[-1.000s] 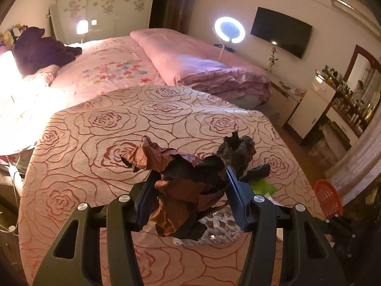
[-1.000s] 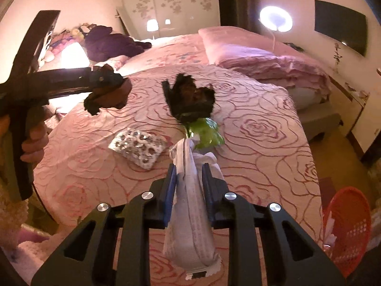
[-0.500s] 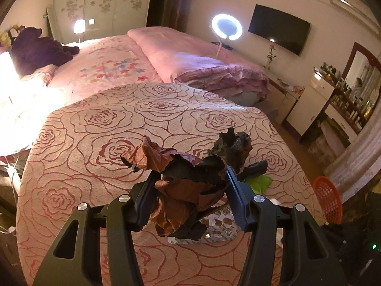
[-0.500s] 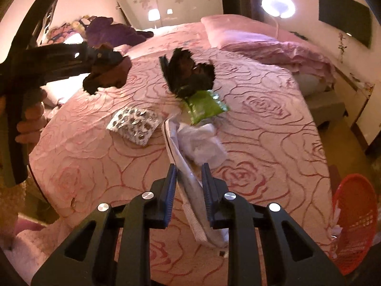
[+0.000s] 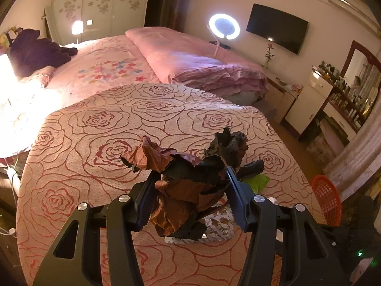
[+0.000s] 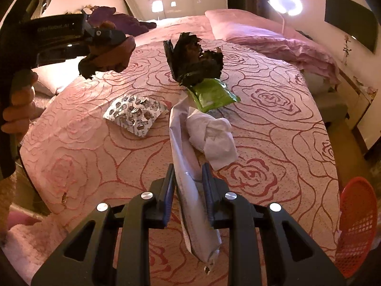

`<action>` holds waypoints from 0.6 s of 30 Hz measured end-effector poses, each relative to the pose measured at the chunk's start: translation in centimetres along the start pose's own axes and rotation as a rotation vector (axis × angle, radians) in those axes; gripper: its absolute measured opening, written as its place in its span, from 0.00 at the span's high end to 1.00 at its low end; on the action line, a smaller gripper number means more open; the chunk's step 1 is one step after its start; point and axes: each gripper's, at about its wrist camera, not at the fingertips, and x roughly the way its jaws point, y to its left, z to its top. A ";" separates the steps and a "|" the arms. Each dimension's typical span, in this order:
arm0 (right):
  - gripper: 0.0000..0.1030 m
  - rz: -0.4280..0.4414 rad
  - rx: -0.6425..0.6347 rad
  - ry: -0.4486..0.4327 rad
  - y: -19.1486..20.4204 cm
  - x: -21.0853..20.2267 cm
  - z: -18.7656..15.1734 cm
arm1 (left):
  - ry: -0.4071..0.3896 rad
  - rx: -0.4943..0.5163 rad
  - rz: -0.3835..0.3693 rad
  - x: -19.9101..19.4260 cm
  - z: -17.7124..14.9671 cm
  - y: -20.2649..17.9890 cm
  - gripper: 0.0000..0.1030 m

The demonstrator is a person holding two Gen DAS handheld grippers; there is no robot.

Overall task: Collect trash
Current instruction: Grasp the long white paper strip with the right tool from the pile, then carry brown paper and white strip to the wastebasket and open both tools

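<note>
My left gripper (image 5: 190,178) is shut on a crumpled brown paper wad (image 5: 181,186) and holds it above the rose-patterned table (image 5: 95,143). It also shows in the right wrist view (image 6: 104,57), up at the left. My right gripper (image 6: 189,174) is shut on a long white wrapper (image 6: 190,190), held above the table. On the table lie a dark crumpled wrapper (image 6: 195,59), a green packet (image 6: 212,95), a white tissue (image 6: 212,135) and a silver blister pack (image 6: 135,114).
A red mesh basket (image 6: 354,226) stands on the floor past the table's right edge; it also shows in the left wrist view (image 5: 326,197). A pink bed (image 5: 142,66) lies behind the table. A dresser (image 5: 316,100) stands at the right.
My right gripper has pulled back and up with the white wrapper, away from the tissue and green packet. My left gripper has held the brown wad nearly still.
</note>
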 end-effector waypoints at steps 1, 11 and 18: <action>0.79 0.004 0.007 0.000 -0.1 -0.1 0.1 | -0.002 0.001 -0.001 -0.1 0.0 0.0 0.50; 0.85 0.094 0.058 -0.084 -0.2 -3.0 1.6 | -0.021 0.015 -0.016 -1.0 0.3 -0.8 0.50; 0.85 0.050 0.088 -0.175 -1.5 -5.7 2.8 | -0.024 0.042 -0.041 -1.3 0.5 -2.6 0.50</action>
